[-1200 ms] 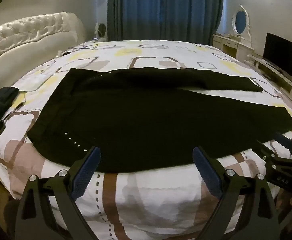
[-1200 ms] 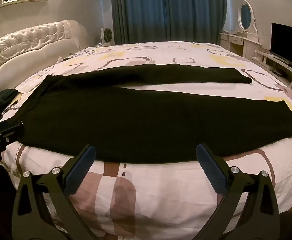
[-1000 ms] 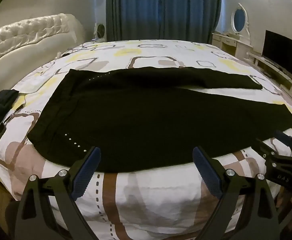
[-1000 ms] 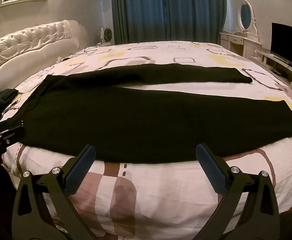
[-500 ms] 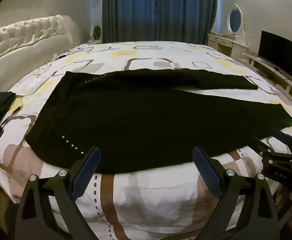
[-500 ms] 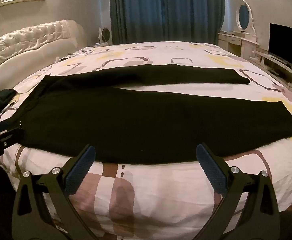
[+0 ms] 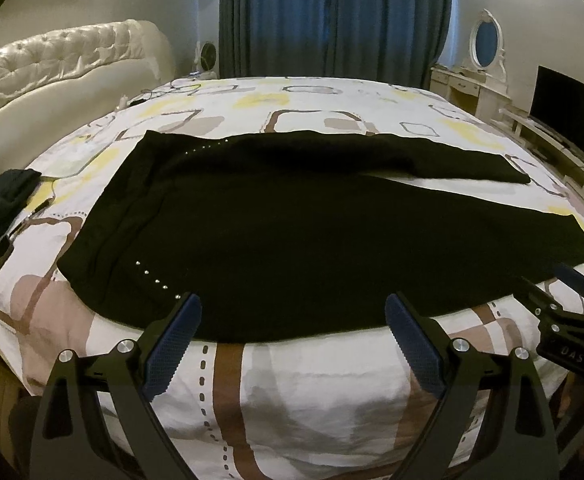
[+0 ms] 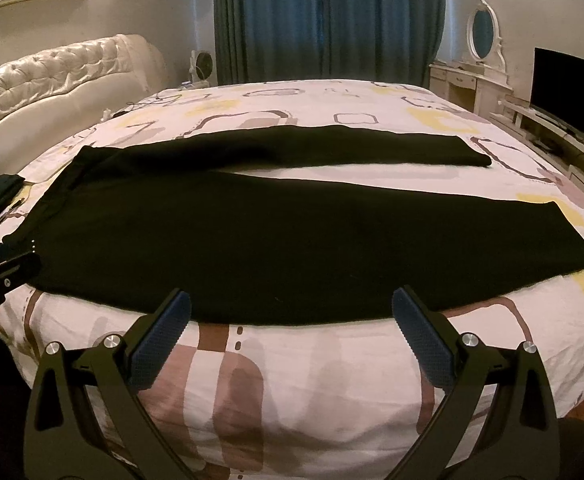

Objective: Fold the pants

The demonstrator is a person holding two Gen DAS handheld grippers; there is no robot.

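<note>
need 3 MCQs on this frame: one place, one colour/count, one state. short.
1. Where does the waistband of the pants lie in the left wrist view?
A. left end
B. right end
C. hanging off the bed

2. Colour of the pants?
A. blue
B. black
C. white

3. State of the left gripper and right gripper?
A. both open, holding nothing
B. both shut on cloth
C. one shut

Key: 1 A, the wide studded end is at left, the legs run right. 2 B, plain black on the patterned bed. 3 A, the jaws are spread with bedding between them.
</note>
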